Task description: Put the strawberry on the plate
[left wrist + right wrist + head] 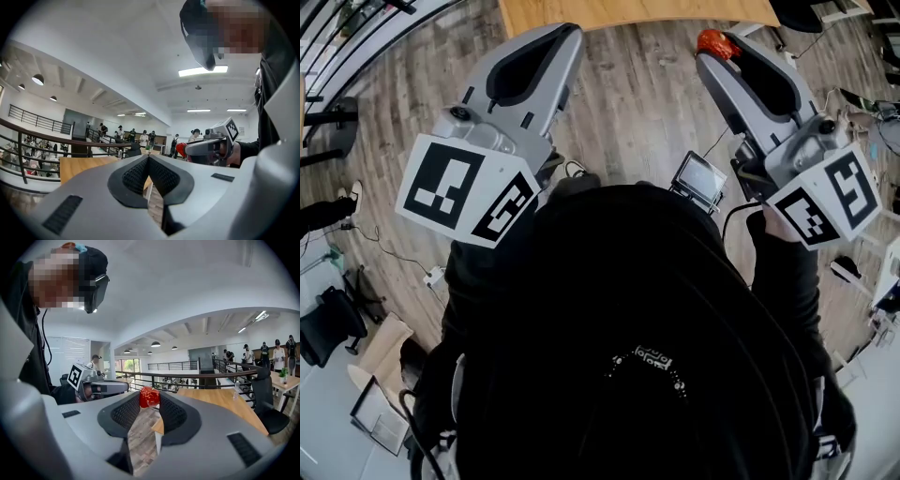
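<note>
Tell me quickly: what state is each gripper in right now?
Left gripper: closed, nothing between its jaws.
Right gripper: closed on the strawberry.

A wooden tabletop runs along the head view's top edge above plank flooring, a small screen sits right of centre — and a black railing crosses the left gripper view's left side, a black office chair the right gripper view's right.
</note>
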